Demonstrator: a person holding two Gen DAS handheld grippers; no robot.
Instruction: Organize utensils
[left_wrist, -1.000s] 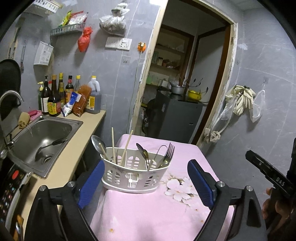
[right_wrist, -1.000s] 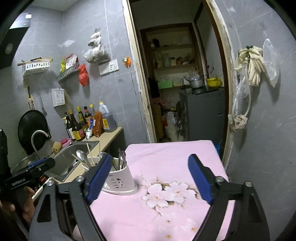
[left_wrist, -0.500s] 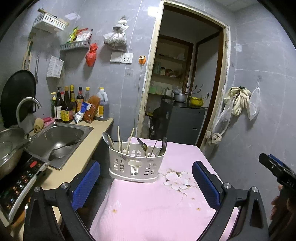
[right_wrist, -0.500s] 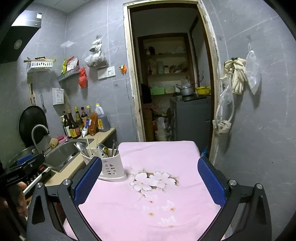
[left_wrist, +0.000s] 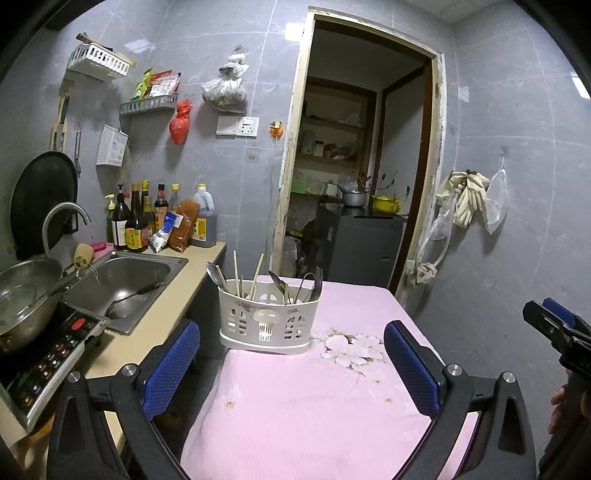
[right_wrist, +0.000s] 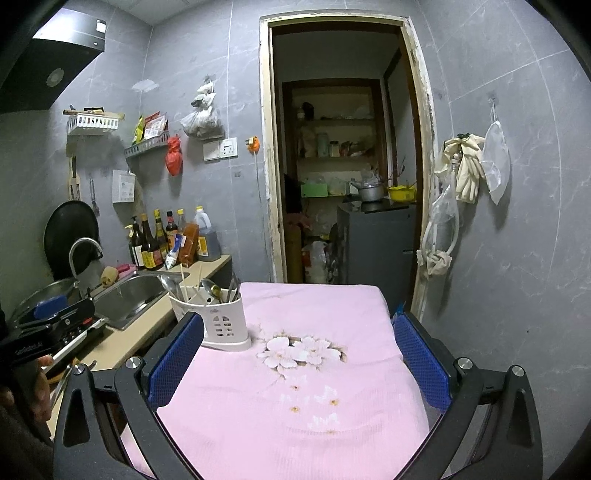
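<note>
A white plastic utensil caddy (left_wrist: 267, 323) stands on the pink flowered tablecloth (left_wrist: 314, 398), near its left far part. It holds spoons, chopsticks (left_wrist: 255, 271), a fork (left_wrist: 317, 282) and tongs, all upright. It also shows in the right wrist view (right_wrist: 218, 319). My left gripper (left_wrist: 291, 365) is open and empty, raised well back from the caddy. My right gripper (right_wrist: 299, 362) is open and empty above the cloth, to the right of the caddy.
A counter on the left carries a steel sink (left_wrist: 122, 280) with a ladle in it, sauce bottles (left_wrist: 140, 221), an induction cooker (left_wrist: 44, 358) and a steel bowl (left_wrist: 22, 295). An open doorway (left_wrist: 354, 206) is behind the table. Gloves hang on the right wall (left_wrist: 469, 199).
Both grippers have pulled back and up from the caddy, so it looks smaller and farther. Both stay open and empty. The caddy has not moved.
</note>
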